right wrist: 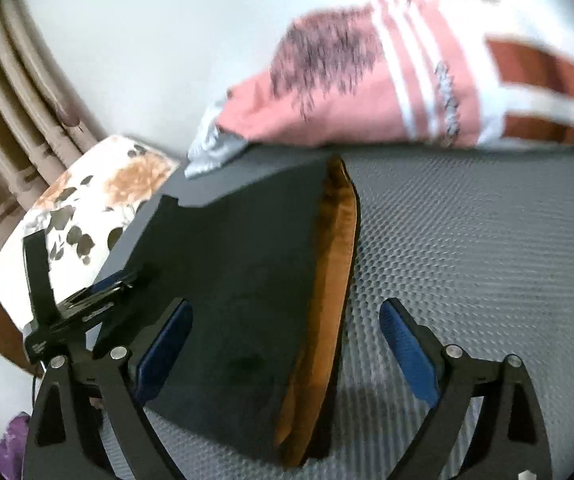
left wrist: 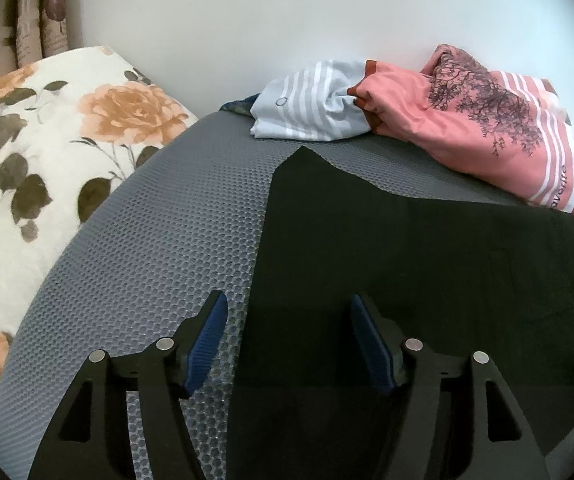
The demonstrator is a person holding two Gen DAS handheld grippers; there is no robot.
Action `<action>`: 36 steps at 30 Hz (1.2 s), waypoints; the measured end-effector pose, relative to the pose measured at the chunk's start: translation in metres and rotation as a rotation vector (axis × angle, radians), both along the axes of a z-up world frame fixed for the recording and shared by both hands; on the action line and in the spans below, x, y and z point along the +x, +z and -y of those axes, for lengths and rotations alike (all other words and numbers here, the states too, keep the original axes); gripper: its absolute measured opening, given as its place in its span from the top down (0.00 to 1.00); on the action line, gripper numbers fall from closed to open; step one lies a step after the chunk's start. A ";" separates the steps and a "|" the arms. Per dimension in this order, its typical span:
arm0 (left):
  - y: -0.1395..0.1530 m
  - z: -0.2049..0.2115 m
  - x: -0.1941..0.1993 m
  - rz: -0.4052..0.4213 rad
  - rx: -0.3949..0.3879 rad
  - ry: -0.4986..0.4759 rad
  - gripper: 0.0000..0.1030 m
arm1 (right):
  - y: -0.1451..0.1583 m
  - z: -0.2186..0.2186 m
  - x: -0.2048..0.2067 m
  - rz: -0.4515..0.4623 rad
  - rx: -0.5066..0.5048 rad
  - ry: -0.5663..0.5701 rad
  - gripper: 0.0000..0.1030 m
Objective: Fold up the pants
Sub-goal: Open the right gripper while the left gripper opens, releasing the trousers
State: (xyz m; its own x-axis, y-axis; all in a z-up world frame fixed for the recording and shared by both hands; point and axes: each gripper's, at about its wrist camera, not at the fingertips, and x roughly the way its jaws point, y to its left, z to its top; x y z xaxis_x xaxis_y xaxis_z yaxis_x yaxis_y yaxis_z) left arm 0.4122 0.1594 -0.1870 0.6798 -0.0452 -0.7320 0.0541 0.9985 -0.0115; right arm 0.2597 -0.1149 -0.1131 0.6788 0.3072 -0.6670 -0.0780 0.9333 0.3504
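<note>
Black pants (left wrist: 427, 272) lie flat, spread over the grey honeycomb mat (left wrist: 159, 240), a pointed corner toward 12 o'clock. In the right wrist view, the open edge shows an orange-brown lining (right wrist: 327, 300) running from 12 toward 6 o'clock.

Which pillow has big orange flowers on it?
The white pillow at the left edge of the grey mat, beside the curtain. The other one, the pink pillow against the wall, has stripes and a dark tree print instead.

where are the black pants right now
The black pants lie flat on the grey mat, right of centre in the left wrist view, just before the pink bedding.
</note>
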 end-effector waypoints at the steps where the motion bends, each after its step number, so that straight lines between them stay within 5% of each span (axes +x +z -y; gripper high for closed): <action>1: 0.000 0.001 0.000 0.003 0.007 0.002 0.36 | 0.007 -0.007 -0.011 0.036 -0.033 -0.007 0.09; 9: 0.002 0.004 -0.003 0.022 0.058 0.028 0.32 | 0.007 -0.051 -0.040 0.116 -0.074 -0.001 0.00; 16: 0.004 0.004 -0.005 0.035 0.063 0.034 0.28 | -0.007 -0.037 -0.026 0.033 -0.005 -0.032 0.00; 25: 0.013 0.002 -0.021 0.125 0.074 0.036 0.14 | 0.017 -0.048 -0.046 0.090 -0.073 -0.001 0.00; 29: 0.017 0.007 -0.034 0.148 0.139 0.056 0.14 | 0.023 -0.045 -0.056 0.089 -0.049 -0.012 0.00; 36: 0.043 0.014 -0.081 0.190 0.074 0.046 0.09 | 0.035 -0.048 -0.074 0.107 -0.065 0.008 0.00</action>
State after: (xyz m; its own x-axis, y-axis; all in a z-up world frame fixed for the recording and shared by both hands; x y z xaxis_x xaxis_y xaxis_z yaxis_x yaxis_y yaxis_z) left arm 0.3308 0.1452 -0.1439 0.8059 0.0382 -0.5908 0.0027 0.9977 0.0682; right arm 0.1854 -0.0666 -0.0781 0.7446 0.2716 -0.6097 -0.1193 0.9529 0.2788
